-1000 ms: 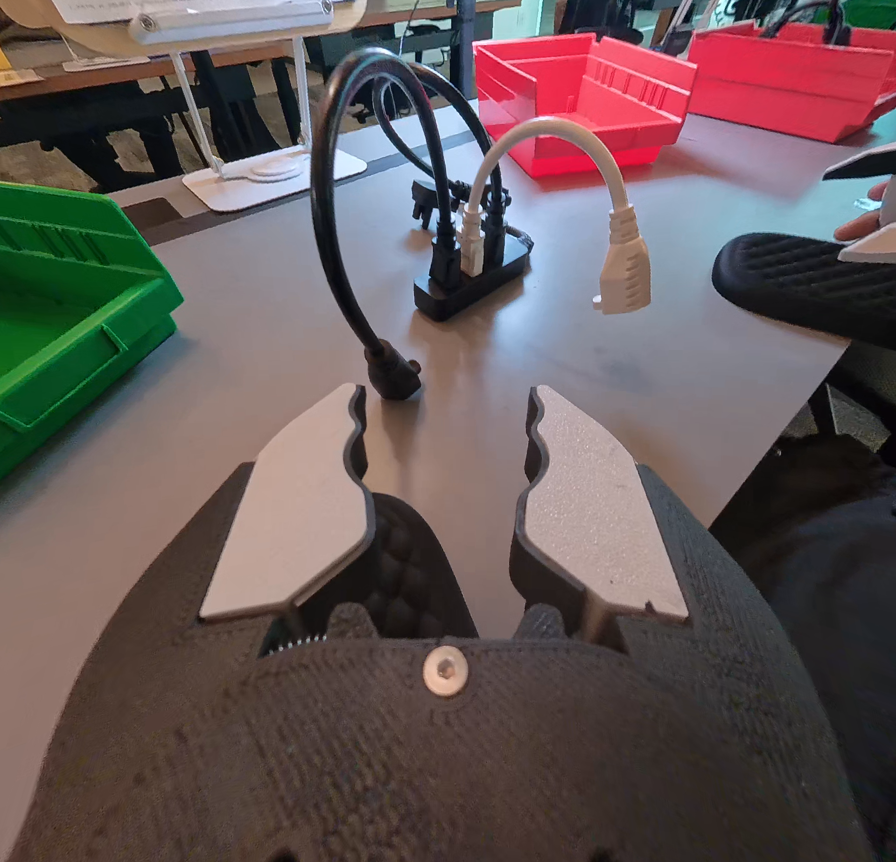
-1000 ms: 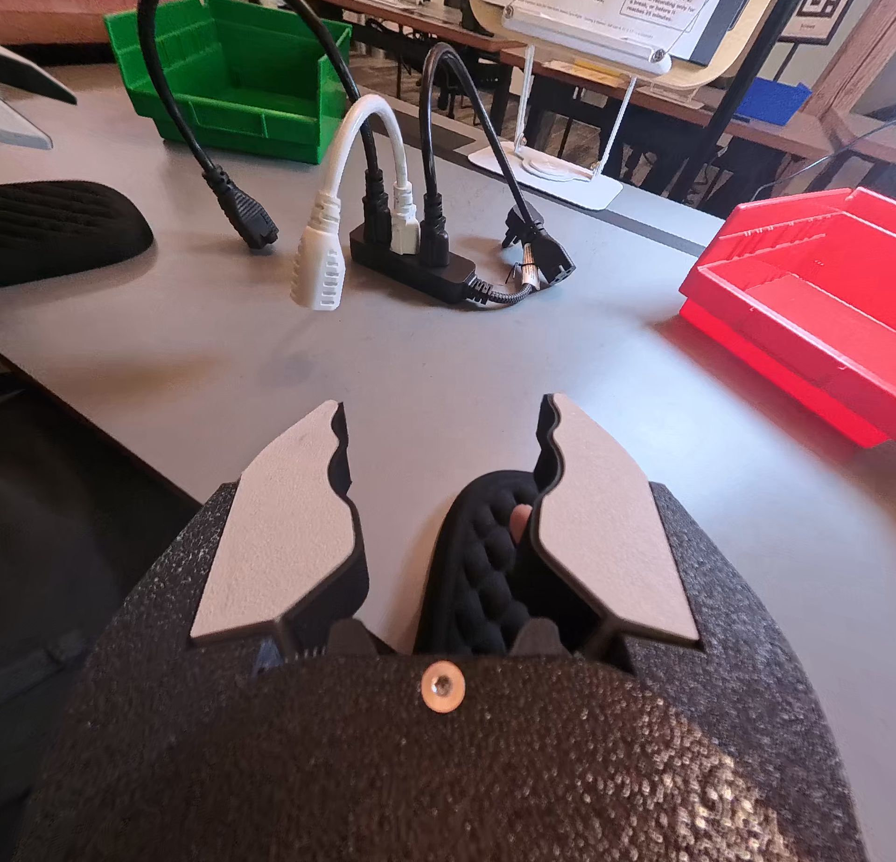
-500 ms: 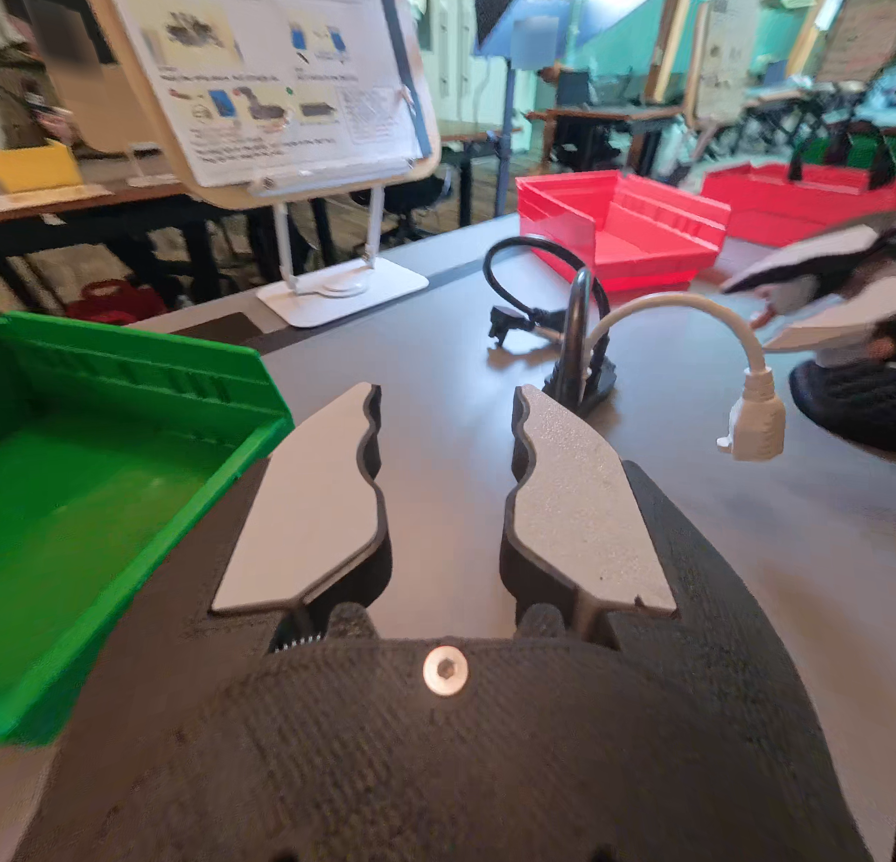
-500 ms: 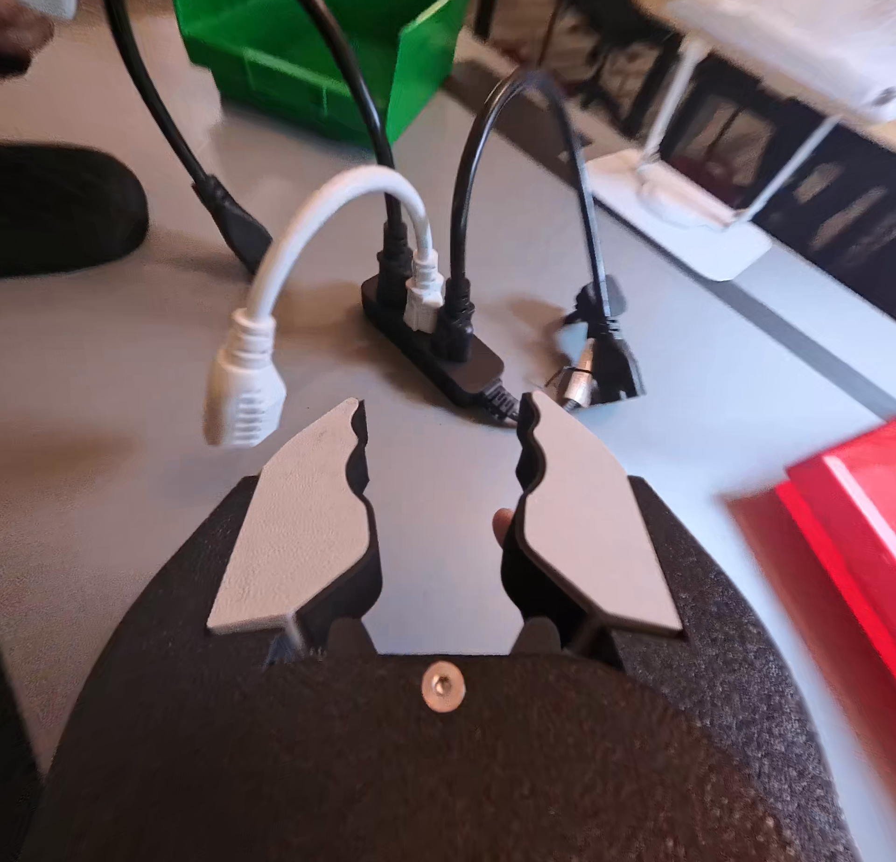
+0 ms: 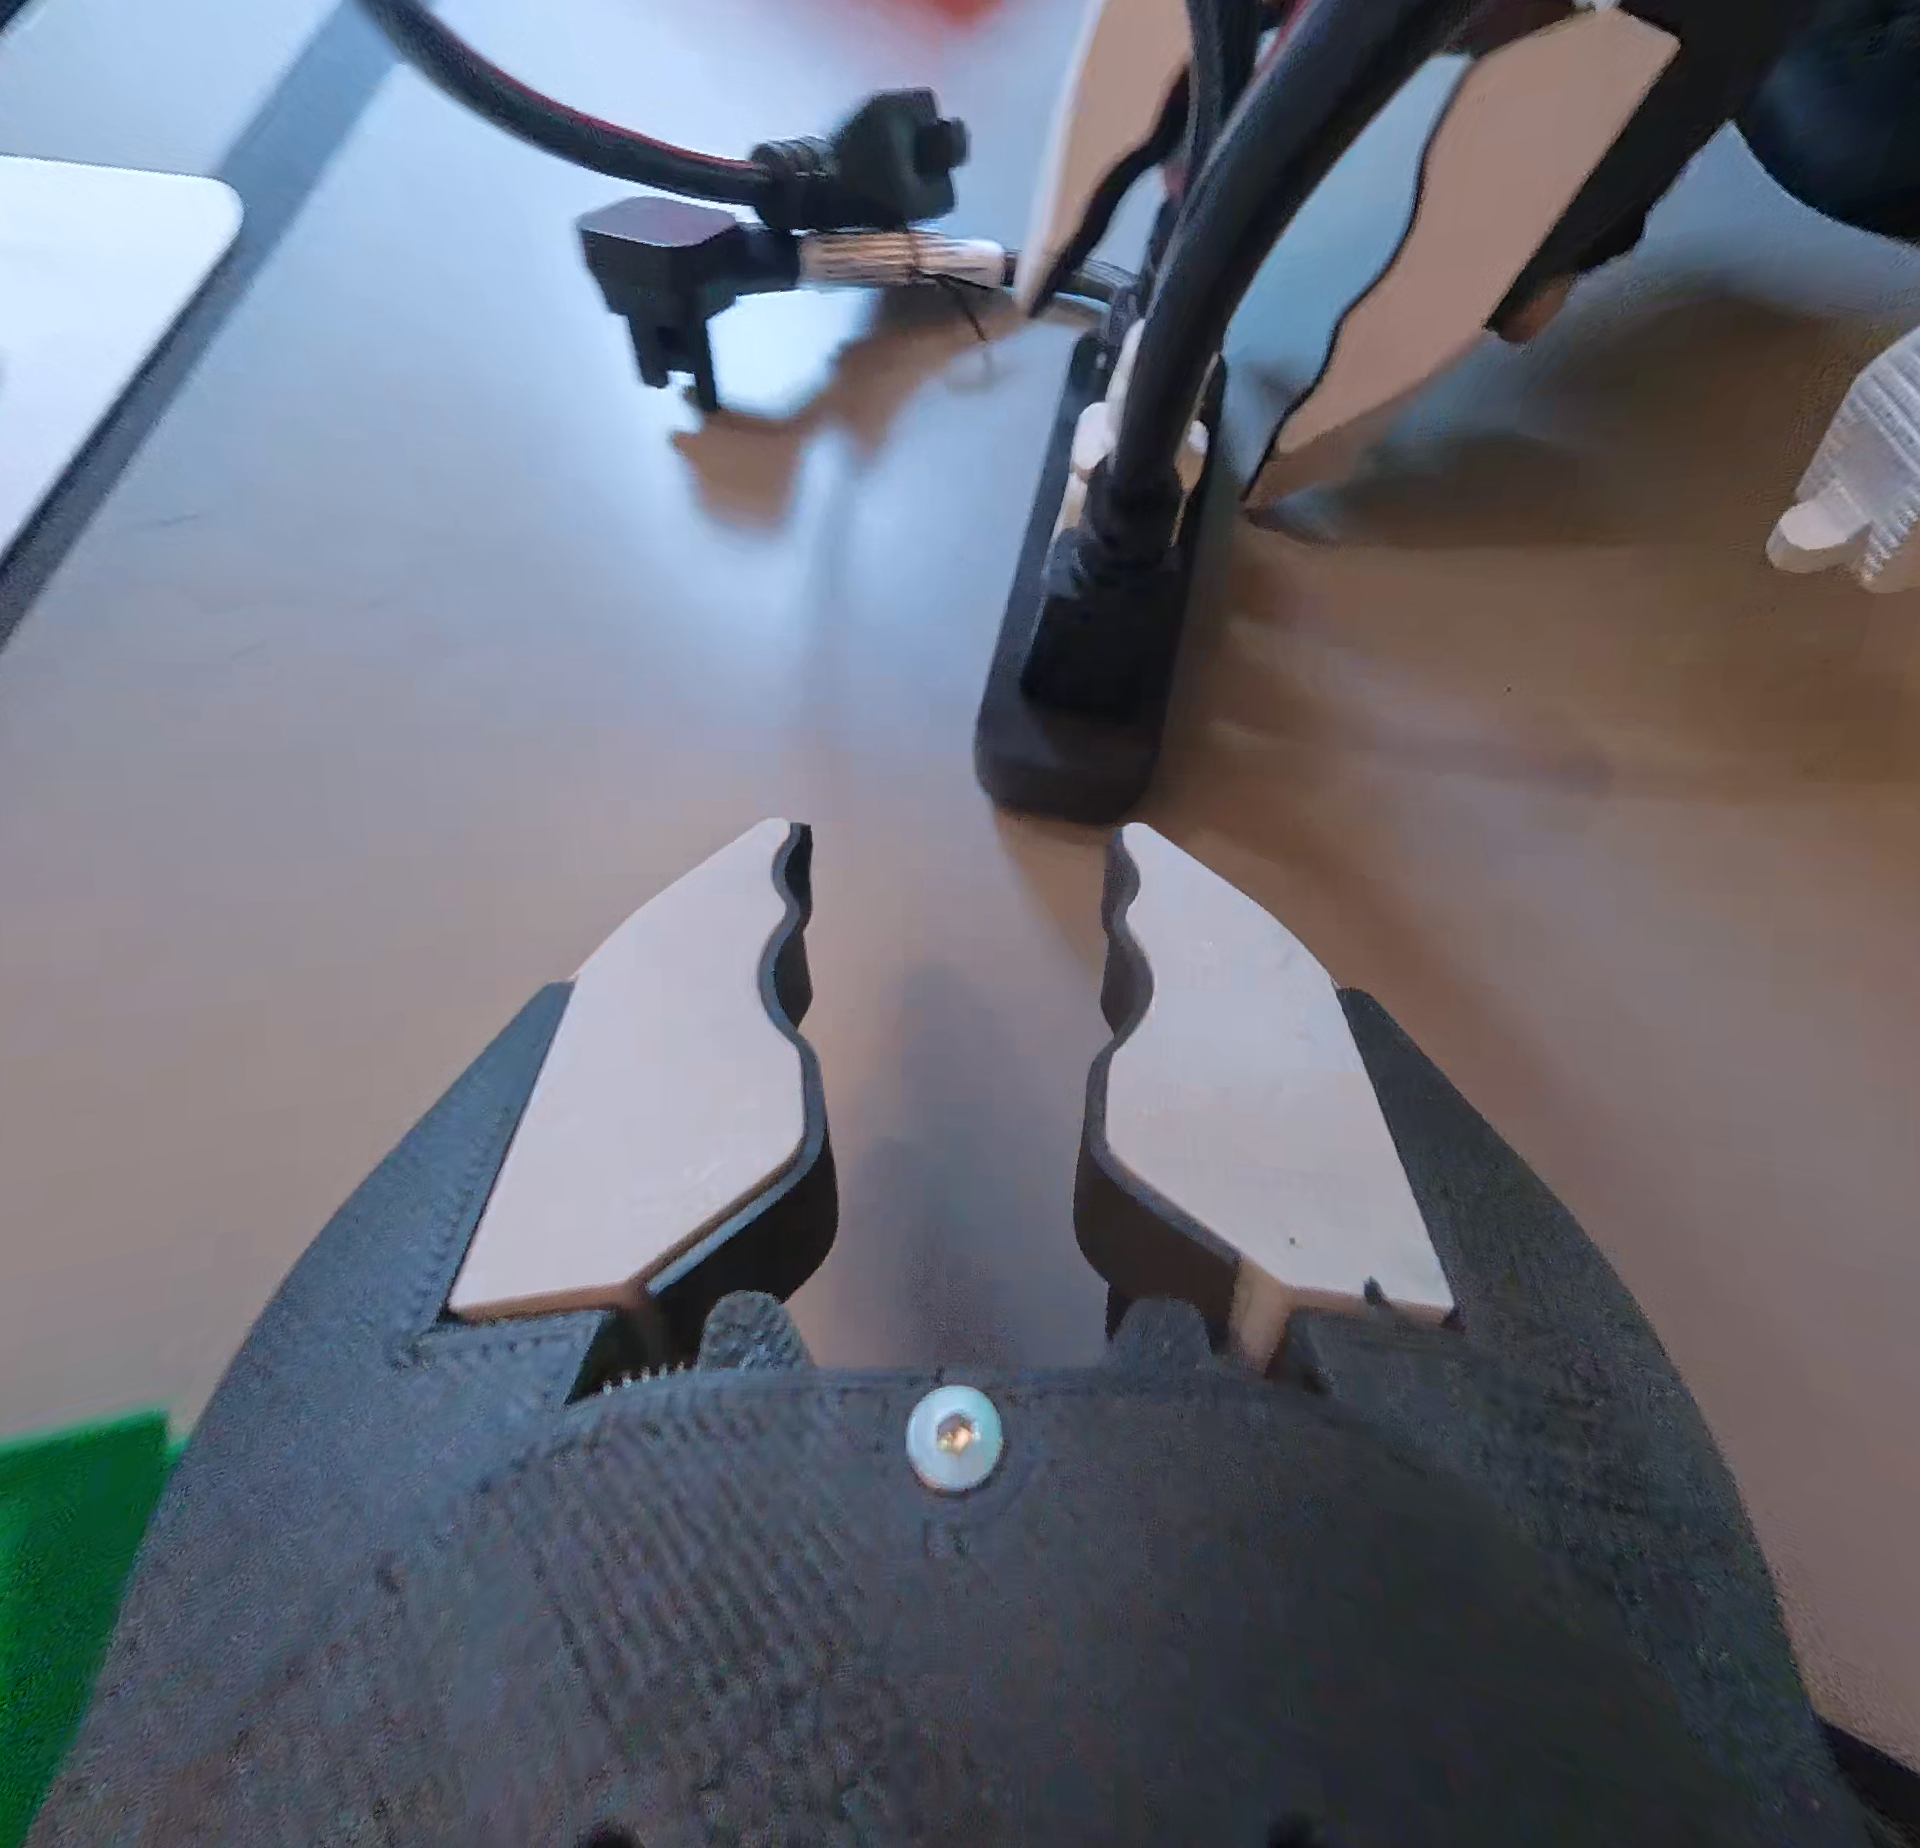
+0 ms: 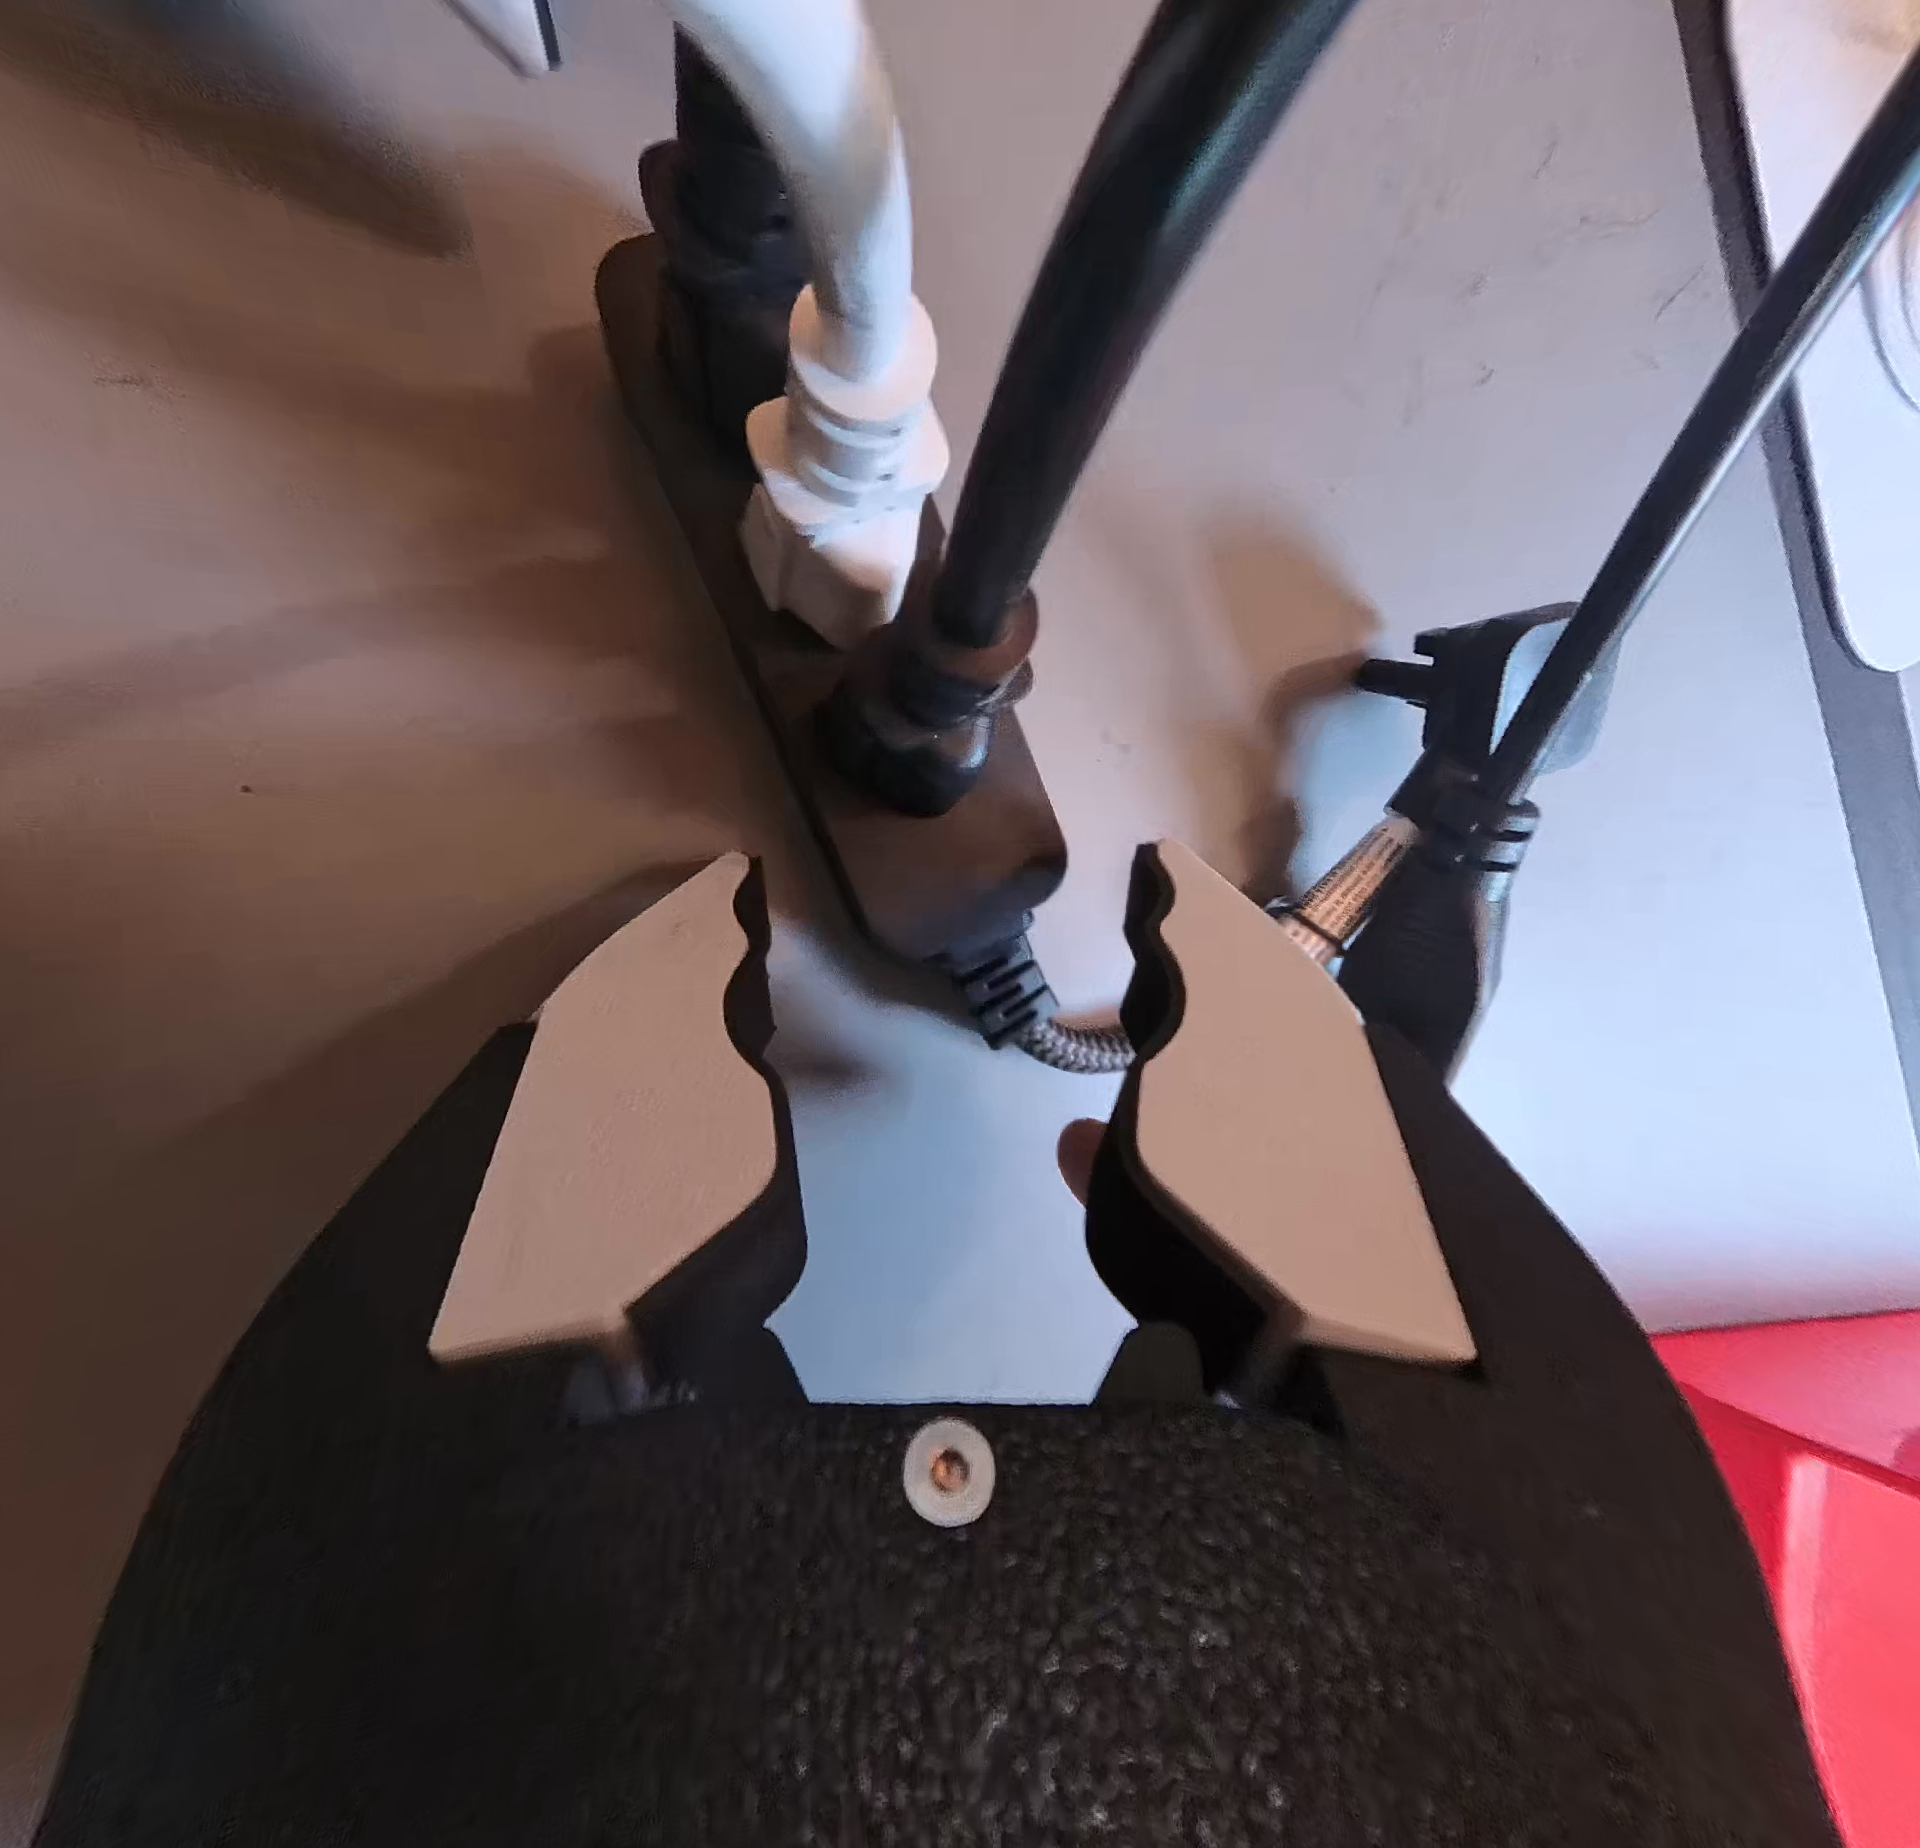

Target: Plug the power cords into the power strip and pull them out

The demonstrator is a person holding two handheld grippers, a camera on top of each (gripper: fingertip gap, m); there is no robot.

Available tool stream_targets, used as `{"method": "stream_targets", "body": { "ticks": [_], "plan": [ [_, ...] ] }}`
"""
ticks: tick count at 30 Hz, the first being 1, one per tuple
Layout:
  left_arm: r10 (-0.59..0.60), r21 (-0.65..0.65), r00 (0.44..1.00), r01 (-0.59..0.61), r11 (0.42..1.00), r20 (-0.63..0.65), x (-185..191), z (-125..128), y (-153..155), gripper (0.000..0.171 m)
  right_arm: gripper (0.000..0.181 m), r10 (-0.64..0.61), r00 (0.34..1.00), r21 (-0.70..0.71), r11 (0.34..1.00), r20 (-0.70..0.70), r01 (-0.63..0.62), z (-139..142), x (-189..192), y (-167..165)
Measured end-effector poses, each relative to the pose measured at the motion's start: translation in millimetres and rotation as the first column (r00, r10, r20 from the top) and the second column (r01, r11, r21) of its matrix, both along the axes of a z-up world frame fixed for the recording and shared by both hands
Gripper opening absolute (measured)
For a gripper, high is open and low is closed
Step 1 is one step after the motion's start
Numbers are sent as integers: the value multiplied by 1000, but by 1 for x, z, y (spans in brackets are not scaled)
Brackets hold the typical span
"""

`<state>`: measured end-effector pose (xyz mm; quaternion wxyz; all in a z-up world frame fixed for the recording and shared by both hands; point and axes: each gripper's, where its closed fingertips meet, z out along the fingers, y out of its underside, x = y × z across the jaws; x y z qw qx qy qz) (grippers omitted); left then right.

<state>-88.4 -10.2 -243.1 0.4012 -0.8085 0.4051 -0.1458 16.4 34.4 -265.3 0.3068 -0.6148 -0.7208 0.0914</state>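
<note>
Right gripper (image 6: 940,868), fingers spread and holding nothing, poised over the cable end of the black power strip (image 6: 935,832) on the grey table (image 6: 312,655). Left gripper (image 5: 956,837), likewise spread and empty, just short of the strip's opposite end. Beyond: one white cord (image 6: 842,468) between two black cords (image 6: 925,718), all three plugged in upright.
</note>
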Motion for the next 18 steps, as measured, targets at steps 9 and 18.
{"method": "stream_targets", "body": {
  "ticks": [9,18],
  "plan": [
    [-49,-6,997,49,999,58,6,3,7,53,46,157,986,-81,984,-55,-162,16,-31,-16],
    [-21,199,999,11,980,49,-19,54,-2,48,28,700,714,-43,714,16,-699,22,-17,-54]
  ]
}}
